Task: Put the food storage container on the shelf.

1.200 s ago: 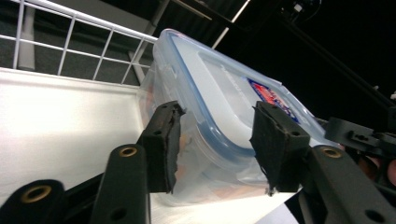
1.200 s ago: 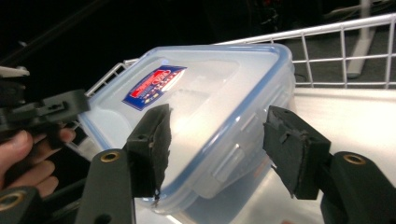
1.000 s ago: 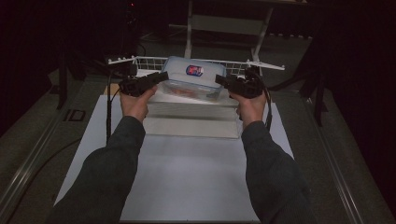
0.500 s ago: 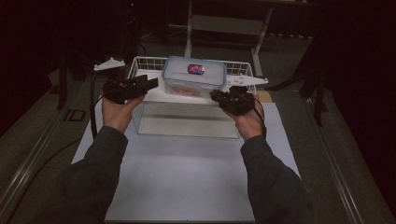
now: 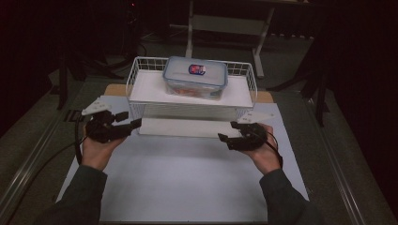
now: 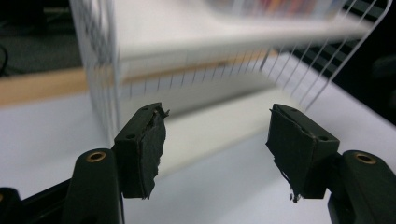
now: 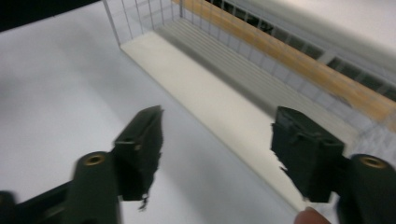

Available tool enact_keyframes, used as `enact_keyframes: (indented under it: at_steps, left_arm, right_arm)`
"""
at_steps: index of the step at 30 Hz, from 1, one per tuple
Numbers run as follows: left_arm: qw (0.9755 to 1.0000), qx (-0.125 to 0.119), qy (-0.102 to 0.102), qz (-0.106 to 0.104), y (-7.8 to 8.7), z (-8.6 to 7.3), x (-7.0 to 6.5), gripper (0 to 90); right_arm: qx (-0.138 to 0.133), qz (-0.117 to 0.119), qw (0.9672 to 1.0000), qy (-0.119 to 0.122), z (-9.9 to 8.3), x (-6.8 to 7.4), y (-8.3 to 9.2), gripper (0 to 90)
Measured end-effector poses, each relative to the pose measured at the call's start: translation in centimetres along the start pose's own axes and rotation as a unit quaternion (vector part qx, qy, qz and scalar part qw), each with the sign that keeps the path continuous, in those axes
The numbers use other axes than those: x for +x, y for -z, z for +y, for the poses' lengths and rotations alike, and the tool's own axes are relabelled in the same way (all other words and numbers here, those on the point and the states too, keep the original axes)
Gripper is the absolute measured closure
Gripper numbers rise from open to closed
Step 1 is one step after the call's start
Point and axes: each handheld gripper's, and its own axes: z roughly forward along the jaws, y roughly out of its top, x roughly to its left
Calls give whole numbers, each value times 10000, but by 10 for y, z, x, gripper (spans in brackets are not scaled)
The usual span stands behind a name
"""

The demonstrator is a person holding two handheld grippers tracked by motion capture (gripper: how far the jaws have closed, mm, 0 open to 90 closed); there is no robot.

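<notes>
**Both grippers open and empty in front of the wire basket**

From where I stand, the left gripper (image 5: 129, 120) hangs over the near-left part of the white mat (image 5: 187, 183), just off the front left corner of the wire basket (image 5: 141, 110). Its jaws have just been opening and now stand wide apart with nothing between them; in the left gripper view the torn black pads (image 6: 144, 149) frame bare mat and the basket's blurred corner wires (image 6: 100, 70). A grey three-cornered plate sits on top of it, and a cable trails down past the person's left hand (image 5: 96, 152).

The basket is white wire with an open grid, standing at the far end of the mat. A flat white board (image 5: 187, 89) lies across it near rim height, and a lower pale shelf (image 5: 187, 127) shows under it at the front. On the board, toward the middle, rests a clear plastic food box (image 5: 195, 77) with a bluish clip lid and rounded corners; something orange and pale shows through its front wall. The lid bears a small oval sticker (image 5: 197, 69) in red, white and blue; its writing is too small for me to read.

The right gripper (image 5: 225, 139) is near the basket's front right corner, low over the mat. Its jaws too have just been opening and stand wide with nothing between them. The right gripper view looks between its pads (image 7: 140, 140) along the basket's front edge (image 7: 224, 107), with a strip of wooden tabletop (image 7: 289, 56) behind the wires.
</notes>
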Motion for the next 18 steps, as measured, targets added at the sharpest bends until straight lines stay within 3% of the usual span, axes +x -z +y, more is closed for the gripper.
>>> enact_keyframes:
  at_steps: [6, 11, 16, 18]
  left_arm:
    - [9997, 173, -185, -40, 12, -50, -1, 294]
    - [9994, 101, -271, 189, 19, -81, -3, 256]
    - [9995, -84, 36, 318, 24, -101, 3, 255]
    - [9990, -89, 17, 436, 25, -104, 5, 255]
  right_arm:
    - [-84, -87, 9997, -209, -40, 5, 25, 169]
    - [-262, -101, 9983, -501, -69, 7, 41, 141]
    - [-377, -177, 9975, -579, -89, 8, 46, 142]
    - [-504, -231, 9963, -654, -96, 7, 47, 144]
